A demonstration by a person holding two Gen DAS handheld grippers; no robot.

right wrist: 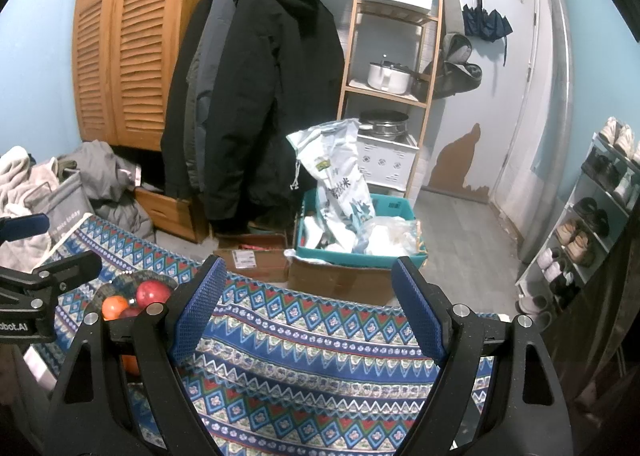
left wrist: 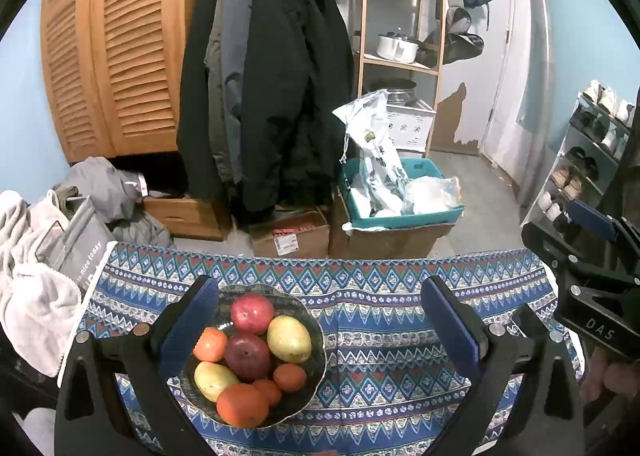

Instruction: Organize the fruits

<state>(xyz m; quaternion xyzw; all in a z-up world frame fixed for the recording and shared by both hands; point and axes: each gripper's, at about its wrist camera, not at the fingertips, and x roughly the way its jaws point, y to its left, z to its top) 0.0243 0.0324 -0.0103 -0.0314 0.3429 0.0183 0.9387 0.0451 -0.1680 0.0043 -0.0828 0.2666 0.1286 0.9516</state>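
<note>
Left wrist view: your left tool [left wrist: 320, 320] wide open, empty, fruit bowl [left wrist: 316, 340] just beneath, toward left pad. Right tool [right wrist: 308, 308] also open, empty, over bare counter cloth [right wrist: 320, 356]; bowl lies off its left. Left hand nearer.

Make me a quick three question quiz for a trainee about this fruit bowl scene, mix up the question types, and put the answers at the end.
1. True or false: the dark round patterned bowl sits on the blue patterned tablecloth.
2. How many yellow-green mangoes lie in the bowl? A) none B) two C) five
3. Fill in: the left gripper hangs over the bowl with its jaws ____.

Key
1. True.
2. B: one yellow-green mango on the right side of the pile, another at the lower left.
3. Open, with nothing held. The right gripper is open too, over bare cloth.
</note>
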